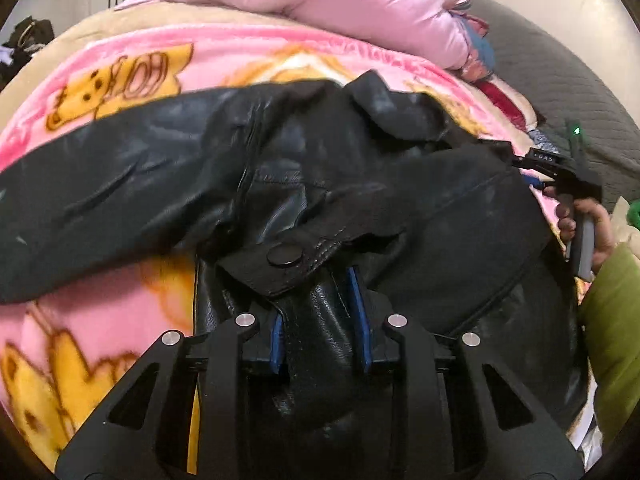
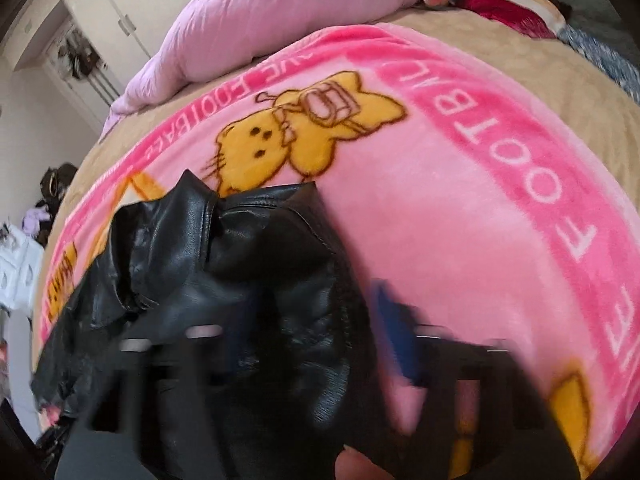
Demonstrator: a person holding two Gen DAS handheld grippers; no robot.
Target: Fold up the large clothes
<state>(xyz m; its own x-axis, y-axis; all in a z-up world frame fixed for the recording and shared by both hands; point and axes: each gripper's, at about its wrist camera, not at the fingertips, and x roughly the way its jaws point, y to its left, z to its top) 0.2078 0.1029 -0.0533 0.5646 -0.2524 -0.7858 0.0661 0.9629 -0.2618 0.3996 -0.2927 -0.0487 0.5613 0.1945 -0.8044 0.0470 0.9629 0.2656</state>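
Black jacket (image 1: 360, 184) lies crosswise, sleeve leftward.

The jacket (image 1: 168, 168) was shiny black; the blanket (image 2: 460, 220) was pink with yellow cartoon cats; the duvet (image 1: 340, 4) was lilac.

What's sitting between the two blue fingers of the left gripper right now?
A fold of the black leather jacket, just below its round snap button, fills the gap between the left gripper's fingers, seen in the left wrist view.
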